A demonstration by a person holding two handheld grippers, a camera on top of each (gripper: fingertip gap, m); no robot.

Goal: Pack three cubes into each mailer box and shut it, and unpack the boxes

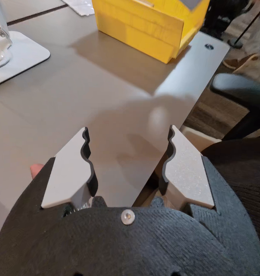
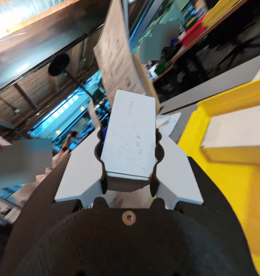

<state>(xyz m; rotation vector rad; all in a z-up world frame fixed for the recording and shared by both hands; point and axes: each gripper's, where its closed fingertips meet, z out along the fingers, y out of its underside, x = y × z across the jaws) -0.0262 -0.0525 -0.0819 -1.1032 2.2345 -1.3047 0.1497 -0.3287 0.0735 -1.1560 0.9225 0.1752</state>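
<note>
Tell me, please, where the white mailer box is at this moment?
In the right wrist view, the white mailer box is clamped between the right gripper fingers, lifted, with the yellow bin to its right.

Two wrist cameras, facing different ways

Left looks down over the table (image 1: 66, 97) toward the yellow bin (image 1: 141, 29); right tilts upward, close beside that bin (image 2: 231, 194).

No legible writing anywhere: only blurred printed lines on the tall brown cardboard panel (image 2: 118, 62) and a small dark round mark on the pale grey desk strip (image 1: 209, 47).
</note>
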